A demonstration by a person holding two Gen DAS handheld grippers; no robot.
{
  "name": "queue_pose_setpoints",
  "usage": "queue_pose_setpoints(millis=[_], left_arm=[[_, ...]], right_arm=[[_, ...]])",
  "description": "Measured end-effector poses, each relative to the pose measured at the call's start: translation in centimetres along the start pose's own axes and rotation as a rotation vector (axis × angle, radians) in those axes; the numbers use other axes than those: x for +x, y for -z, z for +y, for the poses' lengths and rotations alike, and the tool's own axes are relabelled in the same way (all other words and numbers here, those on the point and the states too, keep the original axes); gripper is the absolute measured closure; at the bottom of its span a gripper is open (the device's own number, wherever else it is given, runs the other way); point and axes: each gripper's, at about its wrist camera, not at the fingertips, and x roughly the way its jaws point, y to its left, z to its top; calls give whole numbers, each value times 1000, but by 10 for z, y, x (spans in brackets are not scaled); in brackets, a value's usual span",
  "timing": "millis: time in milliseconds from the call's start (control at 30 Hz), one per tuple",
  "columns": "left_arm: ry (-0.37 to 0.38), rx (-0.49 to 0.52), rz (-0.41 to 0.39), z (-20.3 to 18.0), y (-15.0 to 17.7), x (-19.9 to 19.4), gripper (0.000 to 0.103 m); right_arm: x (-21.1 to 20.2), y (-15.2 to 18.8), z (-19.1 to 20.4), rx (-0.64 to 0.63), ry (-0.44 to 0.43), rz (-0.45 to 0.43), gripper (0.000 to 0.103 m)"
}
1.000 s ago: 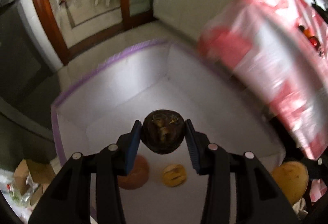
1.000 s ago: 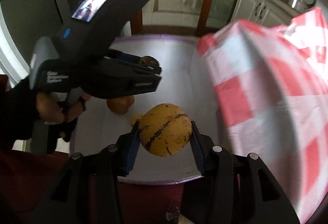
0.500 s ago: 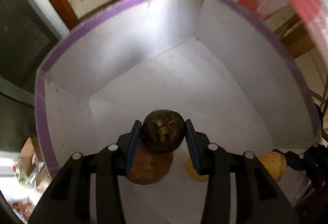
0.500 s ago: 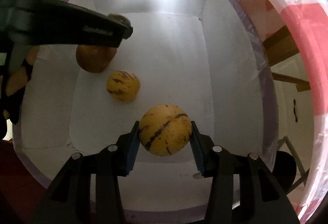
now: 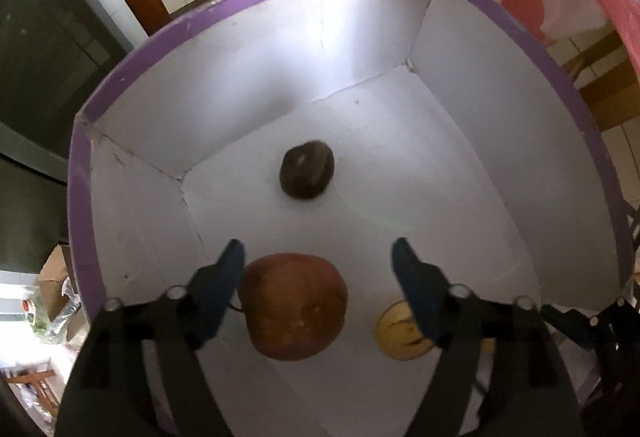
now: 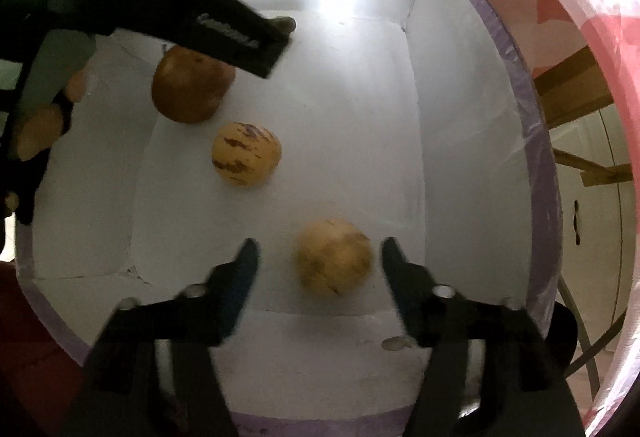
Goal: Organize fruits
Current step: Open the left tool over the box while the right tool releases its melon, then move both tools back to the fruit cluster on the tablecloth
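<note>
Both grippers hang over the white box (image 5: 256, 85) with the purple rim, and both have their fingers wide apart, holding nothing.

In the left wrist view, the left gripper (image 5: 318, 257) is empty. The dark round fruit (image 5: 307, 169) lies on the box floor at 12 o'clock from the fingertips, apart from them. The brown apple-like fruit (image 5: 294, 307) sits just below the open fingers, close to the left one. A striped yellow fruit (image 5: 396, 333) is at 4 o'clock, partly hidden by the right finger.

In the right wrist view, the right gripper (image 6: 318, 257) is open around the blurred yellow fruit (image 6: 334, 257), which lies on the floor between the fingers without touching them. The second striped yellow fruit (image 6: 246, 153) is at 11 o'clock from it, and the brown fruit (image 6: 188, 89) is further, under the other gripper.

All four fruits are inside the box, so this part of the task seems done.

These fruits look round, smooth and rather light, so I think they can roll easily. The yellow ones are probably soft and can bruise. It is best to take hold across the widest middle, with gentle pressure.
</note>
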Motion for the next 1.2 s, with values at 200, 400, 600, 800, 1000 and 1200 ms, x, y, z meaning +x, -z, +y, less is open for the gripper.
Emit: queue_pose_setpoints(millis=[200,400,600,800,1000,1200], left_arm=[[6,23,-28,-7,1,-7,13],[48,33,-149,-12,0,-31,11],[5,-24,-414,-6,-11,-94,7],[22,-45,-673,-17,-29,-171,1],[87,57,-838,-62,-32,-226,1],[253,229,-906,-140,-30,-262,1]], right_arm=[[-10,-2,-3,1,-9,-52,26],[-39,-4,-10,16,21,-182,16],[-88,-6,-16,43,21,-347,16],[-163,10,-33,136,24,-581,16],[-253,48,-77,343,-51,-828,16],[-310,100,-134,582,128,-959,16]])
